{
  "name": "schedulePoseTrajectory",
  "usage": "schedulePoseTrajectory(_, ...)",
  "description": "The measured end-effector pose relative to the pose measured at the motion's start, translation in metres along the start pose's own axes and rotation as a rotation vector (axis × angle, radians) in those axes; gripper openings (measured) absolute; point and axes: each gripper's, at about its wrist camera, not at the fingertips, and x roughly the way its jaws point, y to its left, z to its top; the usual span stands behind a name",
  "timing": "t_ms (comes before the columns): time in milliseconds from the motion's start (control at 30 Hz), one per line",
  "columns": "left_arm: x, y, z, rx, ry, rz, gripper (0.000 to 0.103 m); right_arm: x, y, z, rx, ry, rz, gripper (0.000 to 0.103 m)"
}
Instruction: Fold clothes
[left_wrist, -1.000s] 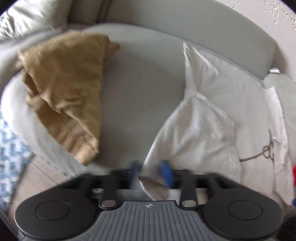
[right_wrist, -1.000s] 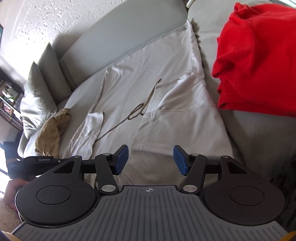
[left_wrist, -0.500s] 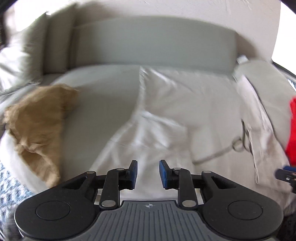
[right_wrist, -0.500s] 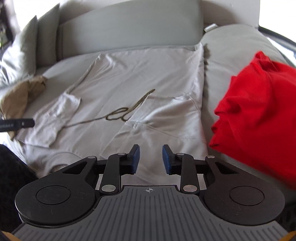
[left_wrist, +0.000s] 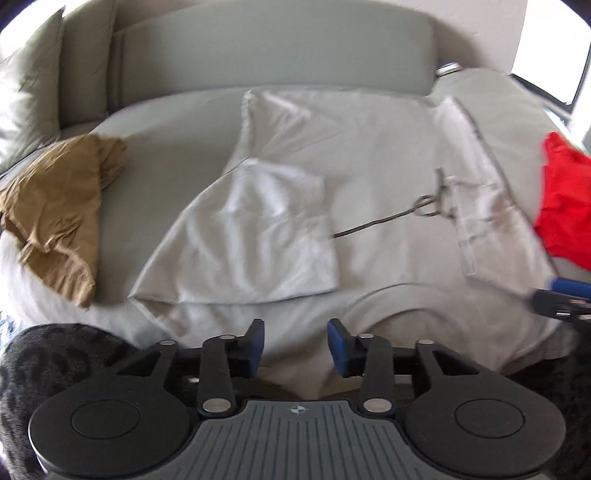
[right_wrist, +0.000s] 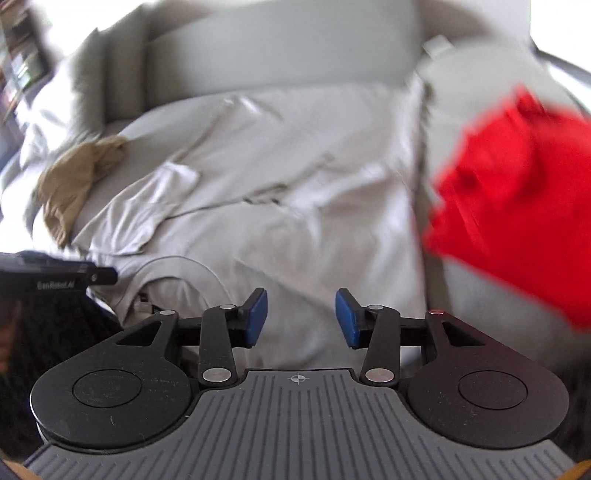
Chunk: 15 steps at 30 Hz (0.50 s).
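Where the right view blurs, dark cord (left_wrist: 388, 221) on white shirt (left_wrist: 369, 155); left gripper (left_wrist: 295, 345) and right gripper (right_wrist: 301, 319) both released.

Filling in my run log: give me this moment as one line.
left hand-held gripper: open, empty | right hand-held gripper: open, empty | white shirt: flat on sofa, one sleeve folded in

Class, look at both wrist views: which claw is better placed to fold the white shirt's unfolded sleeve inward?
Probably the right claw: open, nearer the white shirt's unfolded sleeve.
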Motion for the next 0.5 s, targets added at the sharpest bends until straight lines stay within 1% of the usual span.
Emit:
schedulePoseTrajectory(133, -0.001, 0.000, -0.001, -0.013, 0.009, -0.005, 0.041, 0.017, 0.022, 0.007, -0.132, -0.010, 0.025, 0.043)
schedulePoseTrajectory(333, 0.002, 0.004, -0.002, -0.052, 0.026, 0.011, 0.041, 0.035, 0.038, 0.007, -0.256, -0.013, -0.051, 0.038)
schedulePoseTrajectory(367, 0.003, 0.004, -0.003, -0.054, 0.027, 0.010, 0.041, 0.038, 0.040, 0.006, -0.279, -0.011, -0.062, 0.034)
schedulePoseTrajectory(433, 0.005, 0.005, -0.003, -0.054, 0.030, 0.003, 0.041, 0.042, 0.042, 0.005, -0.315, -0.019, -0.070, 0.029)
schedulePoseTrajectory(500, 0.006, 0.005, -0.003, -0.052, 0.033, -0.005, 0.041, 0.045, 0.044, 0.006, -0.333, -0.032, -0.078, 0.015)
